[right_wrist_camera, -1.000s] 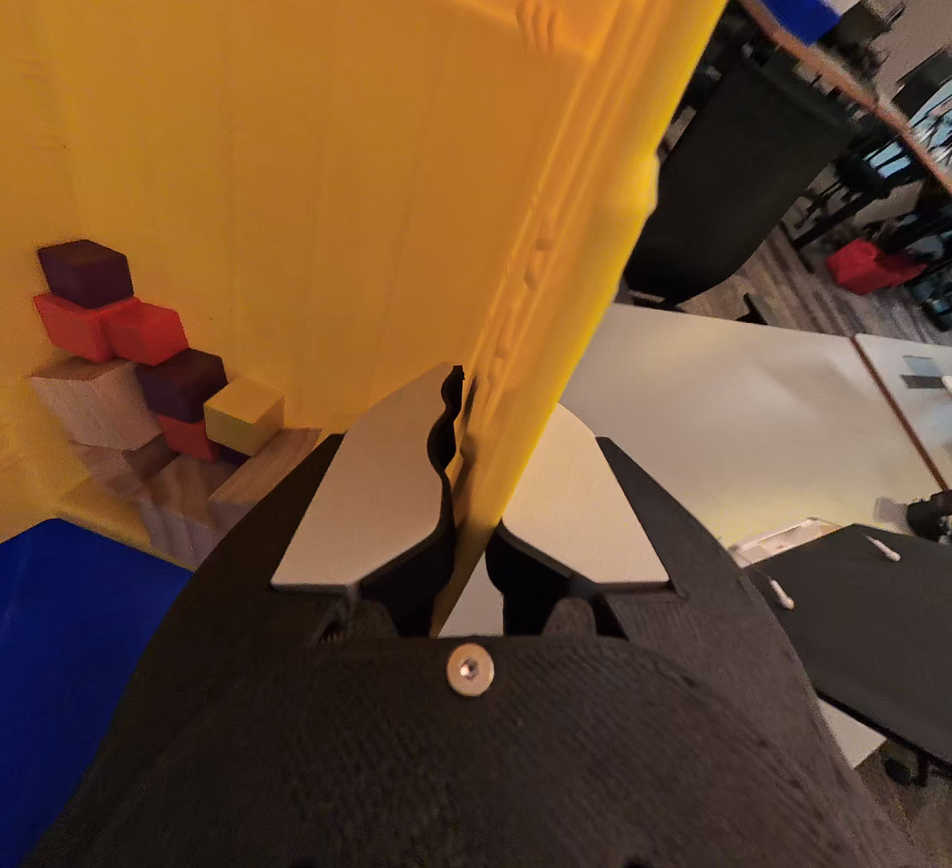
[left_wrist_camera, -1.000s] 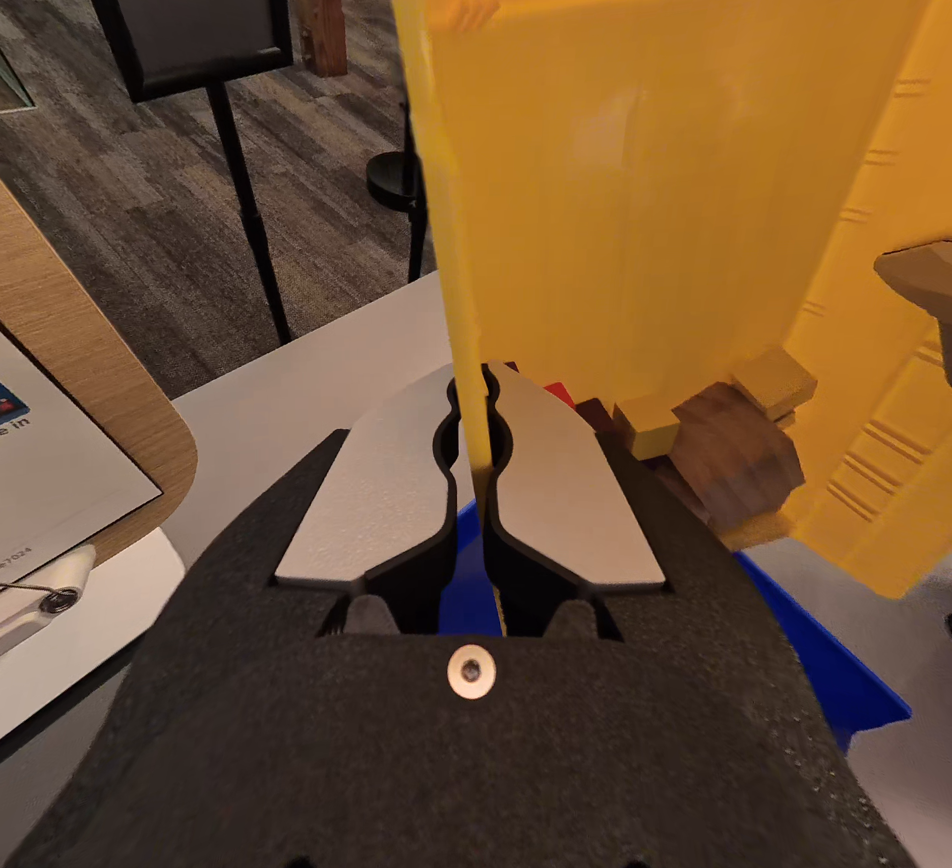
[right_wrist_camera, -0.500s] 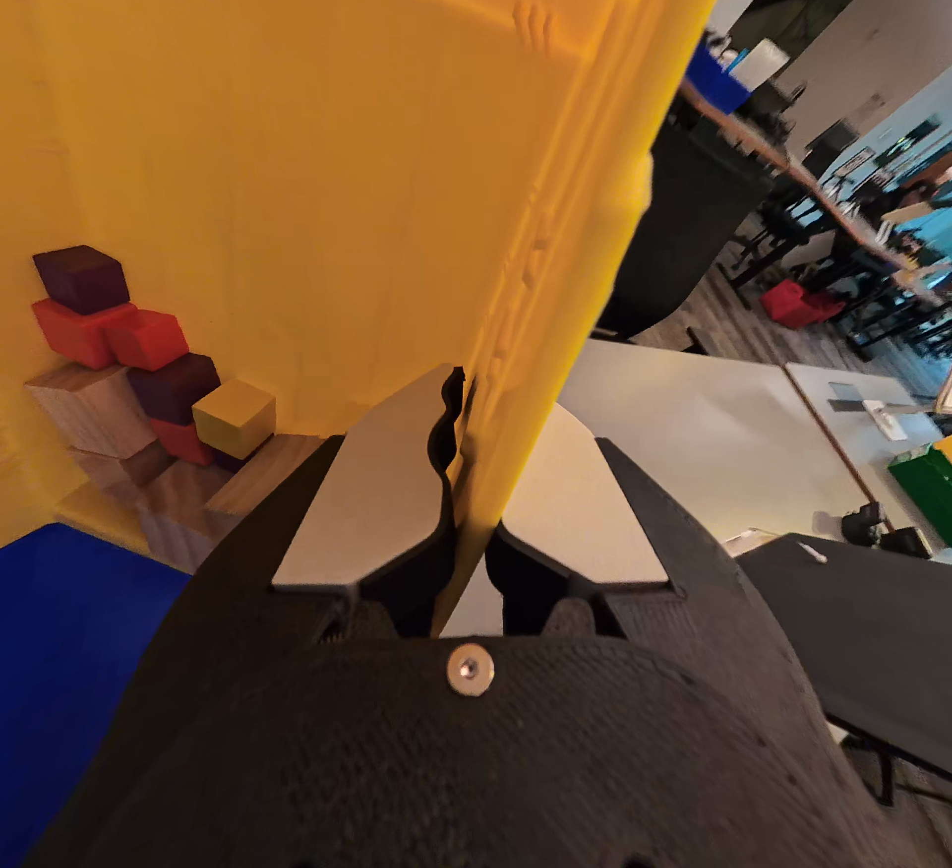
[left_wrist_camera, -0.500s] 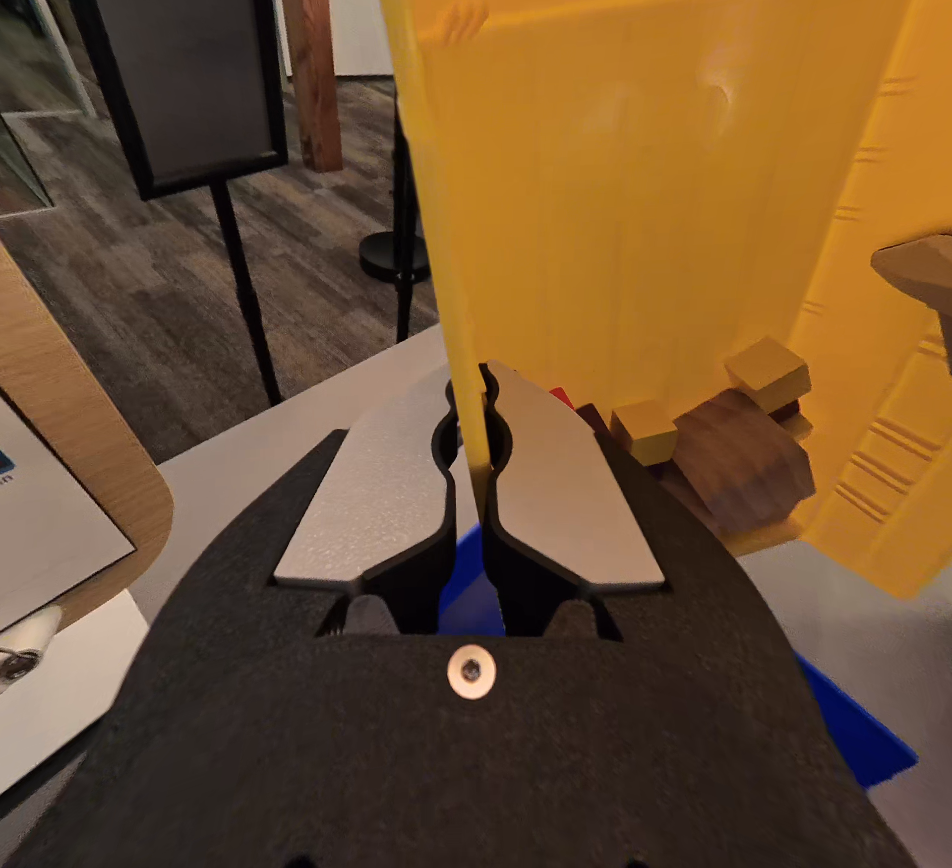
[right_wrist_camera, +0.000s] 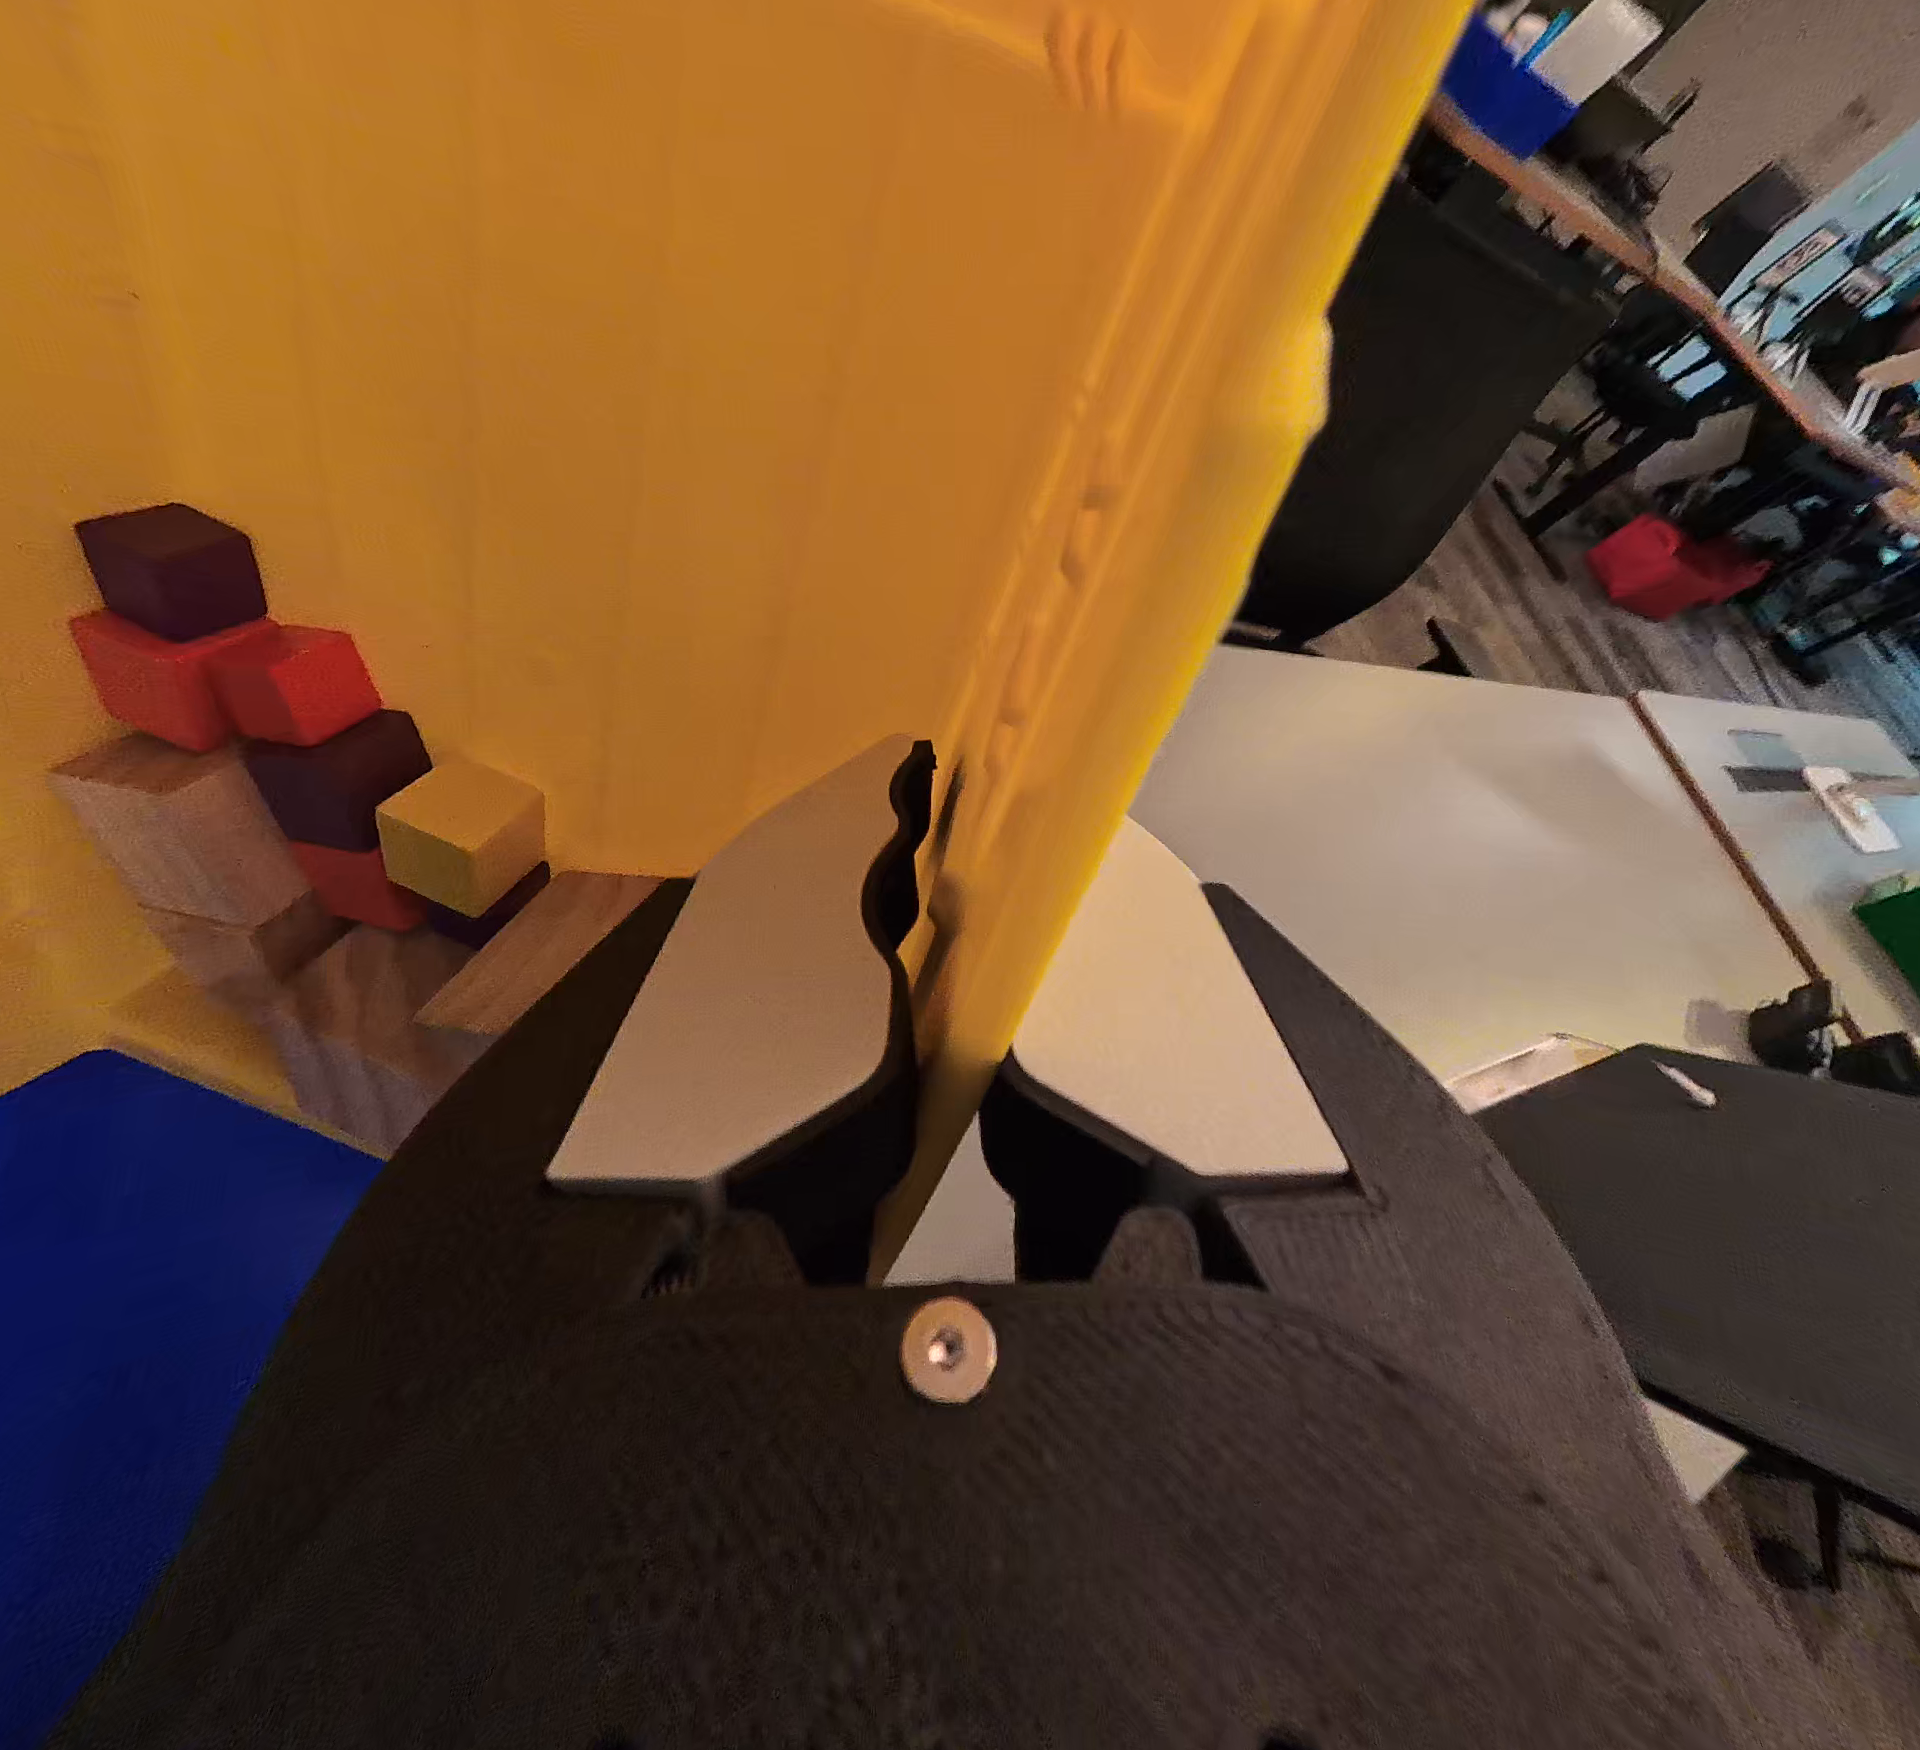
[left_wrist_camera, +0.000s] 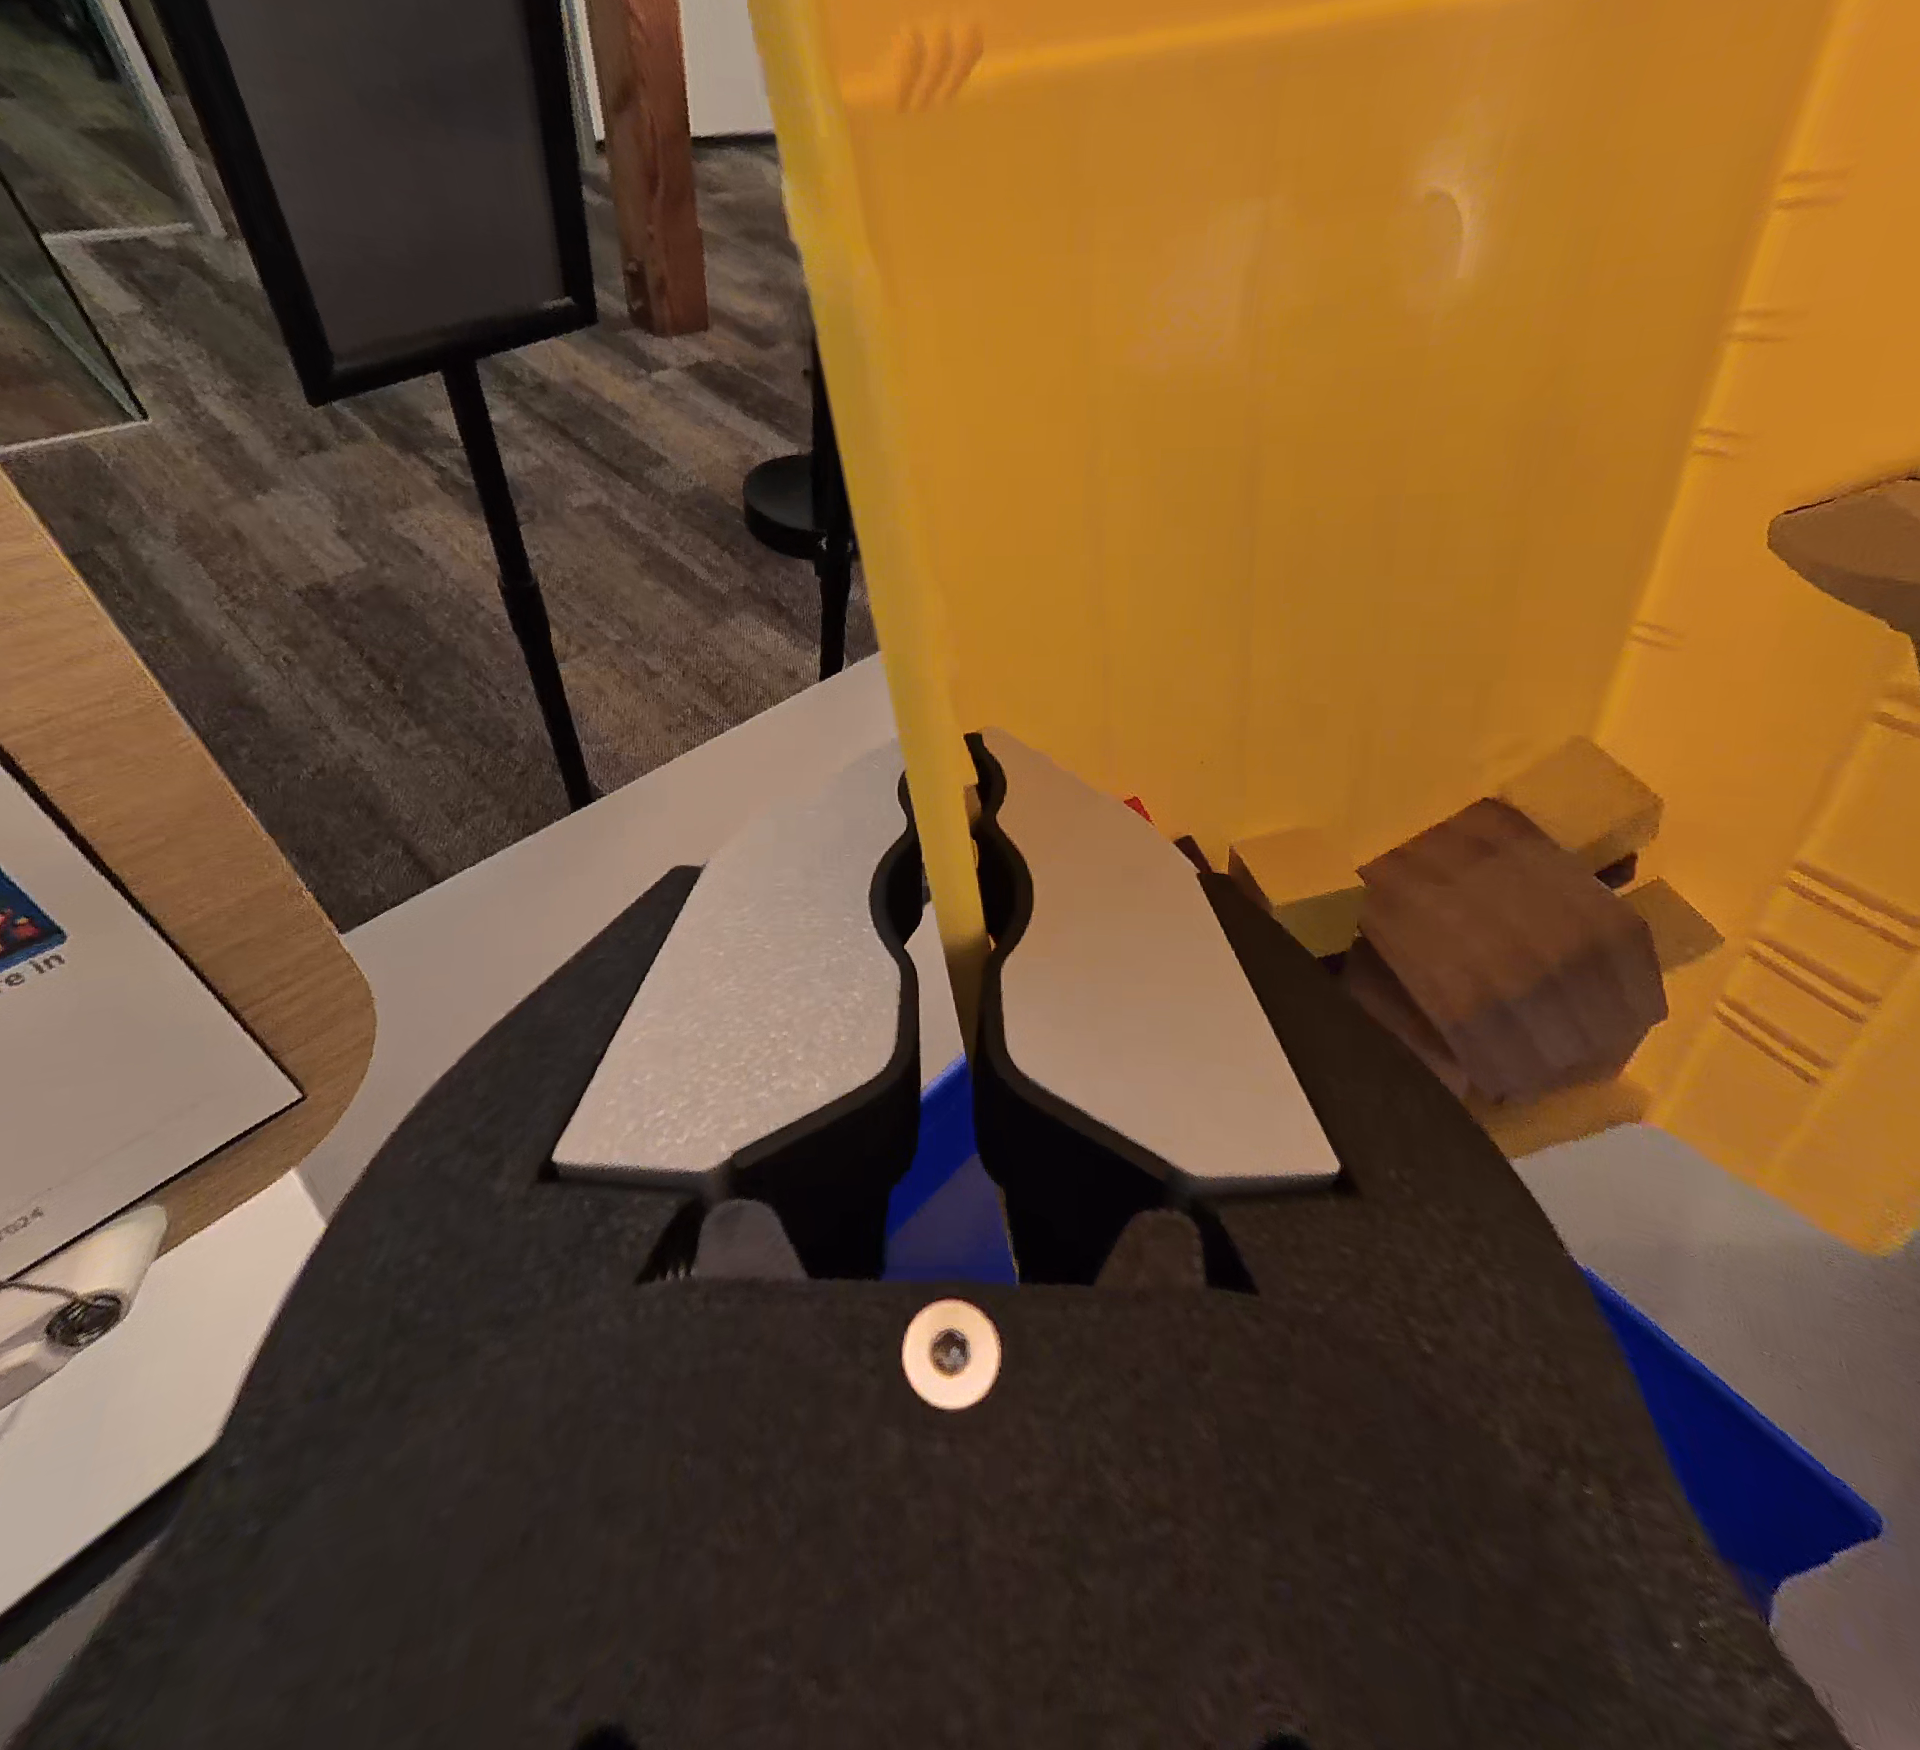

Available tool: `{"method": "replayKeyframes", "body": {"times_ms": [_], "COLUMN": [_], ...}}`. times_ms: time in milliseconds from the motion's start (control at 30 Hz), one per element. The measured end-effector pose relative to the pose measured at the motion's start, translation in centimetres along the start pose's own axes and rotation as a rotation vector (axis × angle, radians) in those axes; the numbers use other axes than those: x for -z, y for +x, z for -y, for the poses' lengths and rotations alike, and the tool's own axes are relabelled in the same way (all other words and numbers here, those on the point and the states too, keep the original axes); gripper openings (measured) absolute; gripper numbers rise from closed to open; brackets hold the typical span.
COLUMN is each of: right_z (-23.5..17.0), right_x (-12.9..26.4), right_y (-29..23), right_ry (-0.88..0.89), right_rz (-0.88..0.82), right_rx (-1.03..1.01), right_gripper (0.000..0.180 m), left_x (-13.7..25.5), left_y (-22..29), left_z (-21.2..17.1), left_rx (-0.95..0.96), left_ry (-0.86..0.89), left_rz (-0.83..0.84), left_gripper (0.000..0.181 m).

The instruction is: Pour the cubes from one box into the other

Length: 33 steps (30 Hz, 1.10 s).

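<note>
We see the yellow box (left_wrist_camera: 1299, 370) tipped up over the blue box (right_wrist_camera: 135, 1285), wooden and coloured cubes (right_wrist_camera: 312, 765) heaped at 9 o'clock, left tool (left_wrist_camera: 951, 879) and right tool (right_wrist_camera: 940, 879) each clamped on a side wall, white desk (right_wrist_camera: 1403, 827) behind.

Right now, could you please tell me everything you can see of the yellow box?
The yellow box looks like smooth moulded plastic with ribbed ridges along its side walls. It is held tipped steeply, its open side facing the cameras. The left gripper has its jaws shut on one side wall, the right gripper on the opposite one. Coloured and plain wooden cubes are piled in its lower corner at the lip, above the blue box. None has visibly dropped out.
</note>
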State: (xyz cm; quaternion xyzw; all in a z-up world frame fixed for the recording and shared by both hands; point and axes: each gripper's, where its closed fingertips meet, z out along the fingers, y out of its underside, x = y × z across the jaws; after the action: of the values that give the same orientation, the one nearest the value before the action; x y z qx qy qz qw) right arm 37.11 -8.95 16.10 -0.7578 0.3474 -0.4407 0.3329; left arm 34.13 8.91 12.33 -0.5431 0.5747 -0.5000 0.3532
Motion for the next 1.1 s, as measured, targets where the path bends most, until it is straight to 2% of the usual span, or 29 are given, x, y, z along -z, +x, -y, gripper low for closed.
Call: {"method": "replayKeyframes", "body": {"times_ms": [67,167,267,367,467,567,667,733,1000,1100], "right_z": [0.1,-1.2,-0.3,-0.9,-0.5,-1.4,-1.1,-1.6,-0.7,-1.2], "right_x": [-0.1,-0.9,-0.2,-0.6,-0.6,-1.1,-1.2,-1.3,-0.7,-0.9], "right_y": [0.2,-0.3,-0.2,-0.6,-0.5,-1.1,-1.0,-1.3,-0.9,-1.1], "right_ry": [0.051,-0.032,0.042,-0.021,0.026,-0.045,0.009,-0.040,0.012,-0.041], "right_rz": [-0.024,0.026,-0.017,0.008,-0.013,0.021,0.010,0.026,-0.010,0.019], "right_rx": [0.025,-0.019,0.033,0.008,0.039,0.018,0.034,0.023,0.054,0.025], "right_gripper": [0.005,0.005,0.005,0.006,0.006,0.007,0.007,0.008,0.007,0.008], "left_x": [-0.1,-0.3,-0.3,-0.4,-0.5,-0.7,-0.7,-0.8,-0.7,-0.7], "left_y": [0.0,0.0,-0.2,-0.3,-0.5,-0.7,-0.7,-0.8,-0.7,-0.7], "left_z": [-0.2,-0.9,-0.9,-1.2,-1.2,-1.8,-1.7,-2.0,-1.4,-1.5], "left_rx": [0.001,-0.034,0.012,0.012,0.048,0.026,0.063,0.022,0.083,0.059], "left_ry": [0.002,-0.036,-0.001,-0.021,-0.018,-0.055,-0.023,-0.041,-0.003,-0.026], "left_rz": [-0.022,0.016,-0.033,-0.003,-0.035,-0.002,-0.032,-0.001,-0.047,-0.011], "left_gripper": [0.005,0.005,0.005,0.005,0.005,0.004,0.005,0.005,0.004,0.004]}}
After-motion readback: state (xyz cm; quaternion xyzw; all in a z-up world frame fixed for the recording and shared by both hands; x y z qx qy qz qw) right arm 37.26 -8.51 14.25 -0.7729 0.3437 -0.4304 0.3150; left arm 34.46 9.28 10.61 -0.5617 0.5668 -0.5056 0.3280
